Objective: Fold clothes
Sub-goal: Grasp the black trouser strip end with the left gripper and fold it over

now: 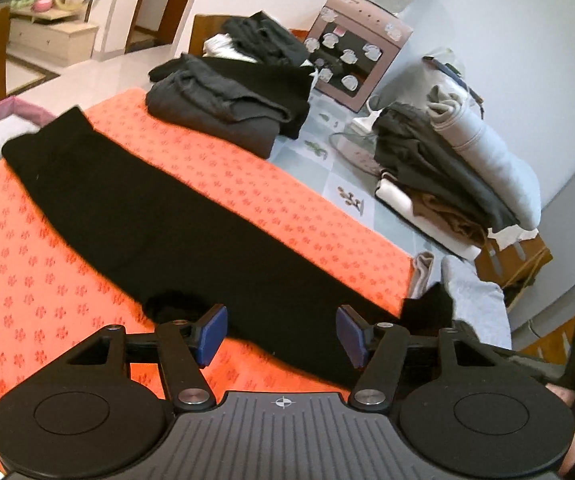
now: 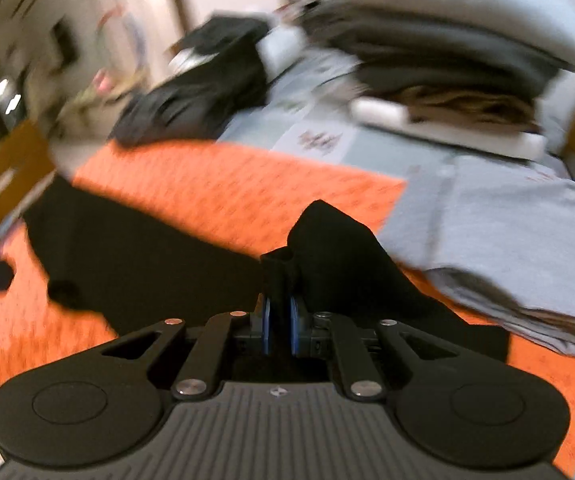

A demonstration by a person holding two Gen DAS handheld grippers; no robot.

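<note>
In the left wrist view, the left gripper [image 1: 281, 334] stands with its blue pads [image 1: 212, 334] well apart and nothing pinched between them. It hangs over the near end of the black garment [image 1: 159, 216], a long dark strip lying flat and slantwise across the orange mat [image 1: 27, 264]. Beyond the mat's far corner sits a pile of dark folded clothes [image 1: 227, 100]. To the right, on the pale tablecloth [image 1: 327, 168], rests a taller stack of grey, brown and white clothes [image 1: 459, 168]. A pink box [image 1: 357, 56] stands behind, by the wall. Bare mat lies on both sides of the garment.

The right wrist view is blurred. The right gripper [image 2: 280, 326] has its pads nearly together, pinching a fold of the black garment [image 2: 127, 264], which rises in a peak just past the fingertips. The rest of the garment trails left across the orange mat [image 2: 227, 192]. A folded grey cloth [image 2: 507, 240] lies close on the right, at the mat's edge. The dark pile [image 2: 207, 88] and the tall stack [image 2: 467, 68] sit further back.
</note>
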